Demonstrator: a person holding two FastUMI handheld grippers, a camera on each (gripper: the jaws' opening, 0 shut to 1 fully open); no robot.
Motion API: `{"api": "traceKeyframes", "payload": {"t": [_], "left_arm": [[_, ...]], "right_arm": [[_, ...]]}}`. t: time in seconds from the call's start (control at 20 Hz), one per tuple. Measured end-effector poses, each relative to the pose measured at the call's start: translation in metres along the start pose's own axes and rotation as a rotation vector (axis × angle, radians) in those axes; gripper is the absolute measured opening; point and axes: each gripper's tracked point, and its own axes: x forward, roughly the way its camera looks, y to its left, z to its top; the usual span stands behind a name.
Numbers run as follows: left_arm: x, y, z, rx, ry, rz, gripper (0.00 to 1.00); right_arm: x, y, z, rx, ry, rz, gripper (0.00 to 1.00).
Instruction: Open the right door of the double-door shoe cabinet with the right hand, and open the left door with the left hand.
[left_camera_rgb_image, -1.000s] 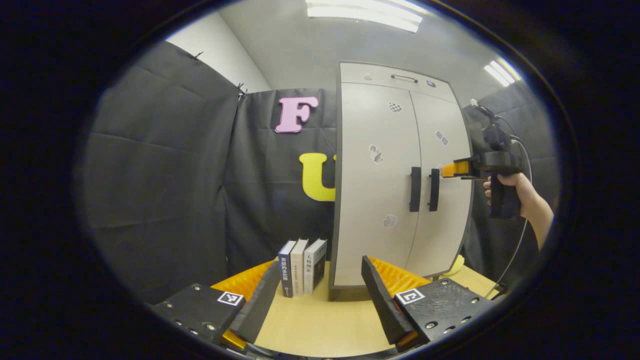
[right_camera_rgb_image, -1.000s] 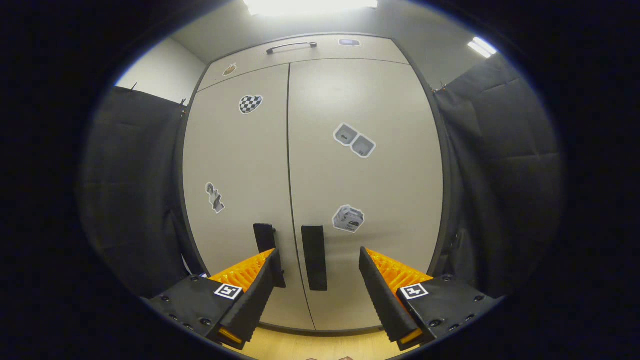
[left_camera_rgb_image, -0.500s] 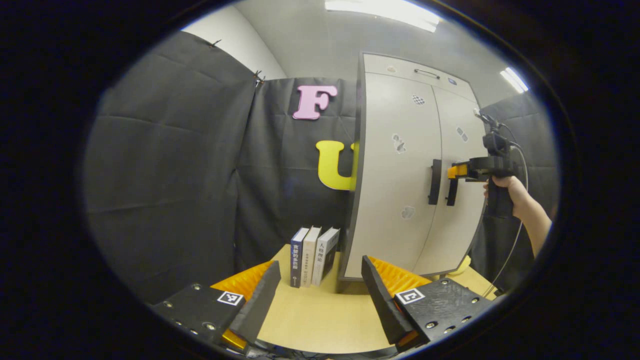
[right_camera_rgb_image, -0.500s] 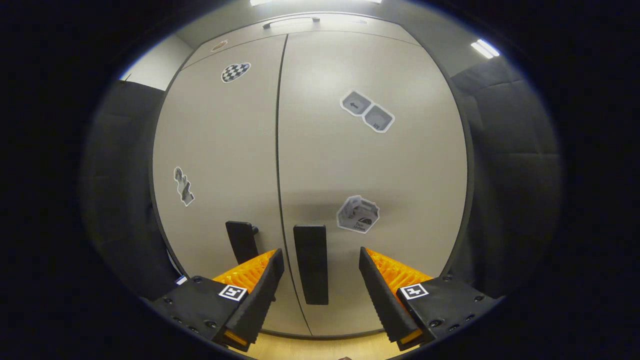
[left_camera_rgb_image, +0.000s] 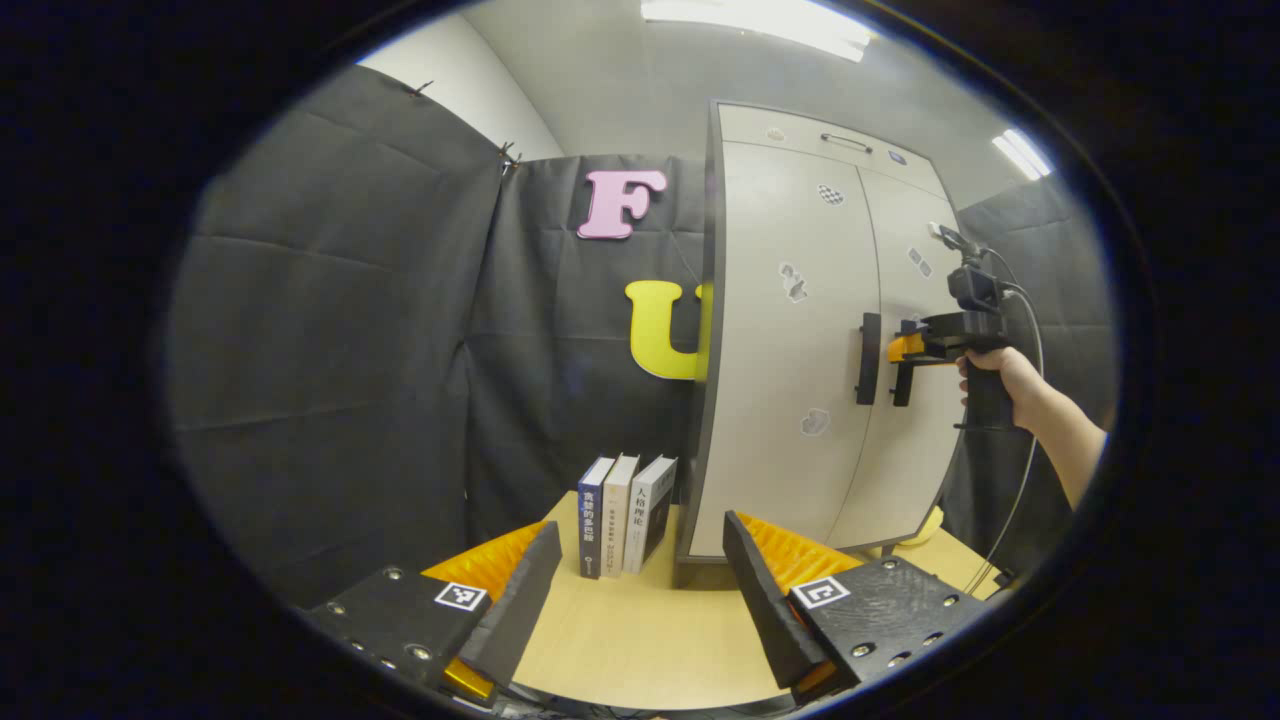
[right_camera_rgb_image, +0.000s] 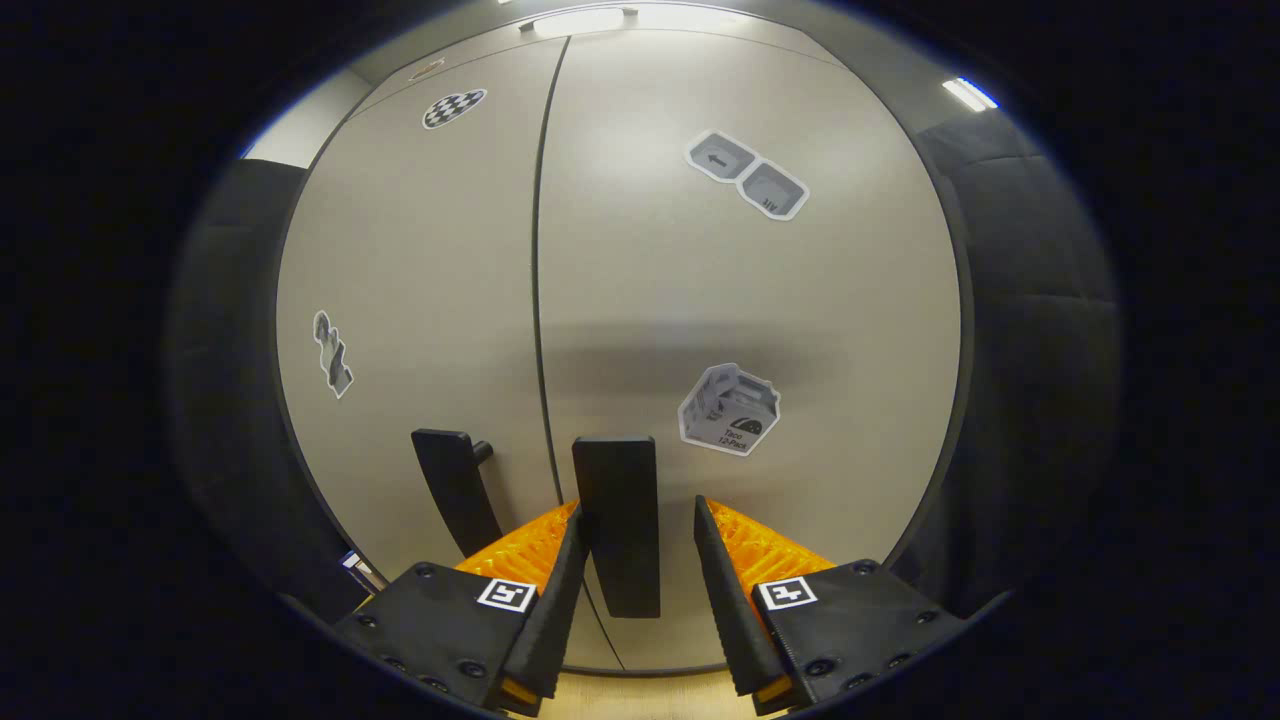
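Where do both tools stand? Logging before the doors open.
Left tool: open, holding nothing.
Right tool: partly closed around the right door handle, one finger touching; grip not confirmed.

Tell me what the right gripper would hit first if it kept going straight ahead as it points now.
Most likely the right door's handle: it stands between the right gripper fingers, which straddle it with a gap on one side. Behind it is the right door, closed. Depth is hard to judge.

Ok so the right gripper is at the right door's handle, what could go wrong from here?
1. The right gripper straddles the right door handle, but a gap shows on one side; pulling before closing could slip off.
2. The left door handle sits close beside, so a sideways drift might bump it.
3. The left gripper hangs far from the shoe cabinet, near the books.
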Motion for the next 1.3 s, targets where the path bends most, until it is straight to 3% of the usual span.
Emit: {"api": "traceKeyframes", "payload": {"t": [0.15, 0.2, 0.25, 0.45, 0.6, 0.65, 0.75, 0.9, 1.05, 1.1, 1.3], "left_arm": [[-0.005, 0.0, 0.003, 0.007, -0.013, 0.001, 0.94], [-0.005, 0.002, 0.001, 0.007, -0.013, 0.004, 0.94], [-0.007, 0.004, 0.0, 0.007, -0.01, 0.011, 0.94], [-0.018, 0.009, -0.002, -0.006, -0.006, 0.03, 0.94], [-0.027, 0.014, -0.003, -0.004, -0.003, 0.043, 0.94], [-0.029, 0.014, -0.002, -0.003, -0.003, 0.045, 0.94], [-0.034, 0.011, -0.002, -0.003, -0.005, 0.044, 0.94], [-0.04, 0.003, -0.002, 0.002, -0.002, 0.034, 0.94], [-0.044, -0.009, 0.002, 0.018, -0.009, 0.014, 0.94], [-0.045, -0.012, 0.003, 0.027, -0.012, 0.01, 0.94], [-0.05, -0.025, 0.005, 0.053, -0.019, -0.002, 0.94]], "right_arm": [[0.003, 0.003, -0.001, 0.028, -0.003, 0.016, 0.66], [0.007, 0.006, -0.002, 0.054, 0.003, 0.032, 0.49], [0.006, 0.007, -0.005, 0.065, 0.016, 0.033, 0.43], [0.007, 0.005, -0.006, 0.046, 0.014, 0.028, 0.36], [0.005, 0.006, -0.006, 0.042, -0.006, 0.045, 0.2], [0.006, 0.006, -0.007, 0.039, -0.005, 0.06, 0.2], [0.006, 0.007, -0.006, 0.016, -0.012, 0.08, 0.07], [0.0, 0.006, -0.009, 0.002, 0.0, 0.104, 0.1], [-0.006, 0.006, -0.011, 0.0, -0.003, 0.119, 0.04], [-0.008, 0.006, -0.011, 0.003, -0.006, 0.124, 0.07], [-0.014, 0.005, -0.01, 0.007, -0.02, 0.143, 0.04]]}}
